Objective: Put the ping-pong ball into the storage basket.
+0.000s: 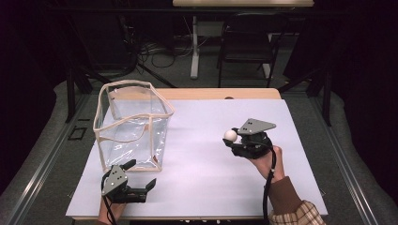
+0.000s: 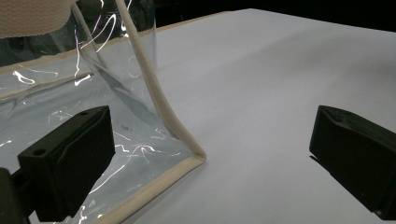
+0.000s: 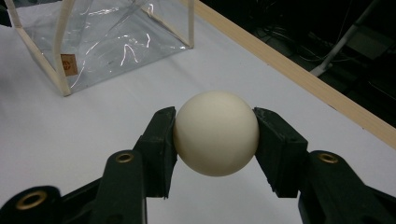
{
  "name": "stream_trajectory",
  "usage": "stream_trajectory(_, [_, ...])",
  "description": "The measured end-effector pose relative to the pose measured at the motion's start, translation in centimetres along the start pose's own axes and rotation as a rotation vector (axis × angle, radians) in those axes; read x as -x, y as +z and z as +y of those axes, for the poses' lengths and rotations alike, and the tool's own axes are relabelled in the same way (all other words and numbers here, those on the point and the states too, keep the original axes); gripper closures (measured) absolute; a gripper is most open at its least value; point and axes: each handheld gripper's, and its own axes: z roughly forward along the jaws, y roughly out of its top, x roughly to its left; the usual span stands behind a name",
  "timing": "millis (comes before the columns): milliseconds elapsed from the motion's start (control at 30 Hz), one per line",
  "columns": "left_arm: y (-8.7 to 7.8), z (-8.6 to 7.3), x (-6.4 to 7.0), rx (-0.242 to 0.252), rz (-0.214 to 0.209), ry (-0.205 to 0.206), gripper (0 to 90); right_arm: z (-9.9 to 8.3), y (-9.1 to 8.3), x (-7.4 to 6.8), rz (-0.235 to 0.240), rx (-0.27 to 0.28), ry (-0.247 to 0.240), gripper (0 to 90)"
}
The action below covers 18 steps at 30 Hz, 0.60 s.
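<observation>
High view: the right claw point(image 1: 233, 138), held in the person's right hand point(image 1: 265, 161) at the right-centre of the table point(image 1: 197, 187), is closed on a cream ball point(image 1: 230, 135). The ball sits between the two black jaws at the claw's tip, which points left toward a clear bag point(image 1: 133, 124). The grey three-cornered plate on top of this claw lies just right of the ball. A brown sleeve with a plaid cuff point(image 1: 295, 213) enters from the lower edge.

Right gripper view: the ball point(image 3: 216, 133) is pinched from both sides, one jaw pad touching each flank, and it hangs clear above the white table surface point(image 3: 93, 130). The bag point(image 3: 102, 42) stands well apart, up and to the left, with a small tan label near one lower corner (its print is too small to read). A wooden table edge runs along the right.

High view: the left claw point(image 1: 141, 174) rests near the front edge of the table, just in front of the bag's near lower corner, with its jaws spread wide and holding nothing.

Left gripper view: the left claw point(image 2: 210, 154) frames the bag's cream-trimmed bottom corner point(image 2: 198, 156), which lies between the two jaws, nearer the left one; neither jaw touches the trim. The bag stands upright with its mouth open, at the left half of the table.
</observation>
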Motion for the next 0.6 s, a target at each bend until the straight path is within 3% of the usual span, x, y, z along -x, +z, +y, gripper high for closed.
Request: stream_trajectory(600, [0.0,0.0,0.0,-0.004,0.004,-0.001,0.1,2.0,1.2,0.0,0.032,0.019,-0.014,51.0])
